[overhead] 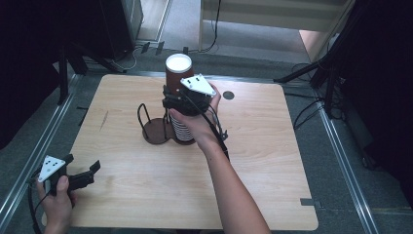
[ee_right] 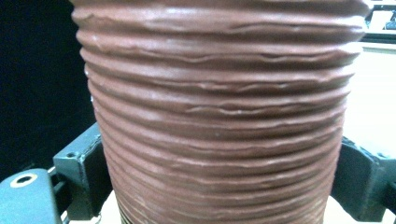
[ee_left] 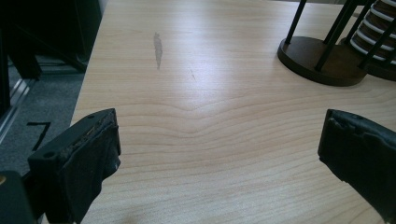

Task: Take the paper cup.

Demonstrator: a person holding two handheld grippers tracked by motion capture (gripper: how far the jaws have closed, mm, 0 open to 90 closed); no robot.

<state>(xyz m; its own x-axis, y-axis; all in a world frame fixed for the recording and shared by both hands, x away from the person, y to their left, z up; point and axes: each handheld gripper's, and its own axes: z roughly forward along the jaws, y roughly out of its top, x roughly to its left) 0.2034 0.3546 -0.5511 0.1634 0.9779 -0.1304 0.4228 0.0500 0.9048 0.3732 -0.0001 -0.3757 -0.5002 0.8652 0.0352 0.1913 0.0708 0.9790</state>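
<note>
Over the wooden table (overhead: 272, 146), right gripper (overhead: 182, 105) clasps a ribbed brown cup (ee_right: 219, 116).

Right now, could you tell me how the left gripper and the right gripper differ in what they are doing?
The left gripper has its jaws wide apart with nothing between them, while the right gripper has its jaws against the sides of a ribbed brown cup. The left gripper sits low near the wooden table's near-left corner; the right gripper is raised above the table's middle, over a stack of cups. Both have black jaws and a grey three-cornered plate.
</note>
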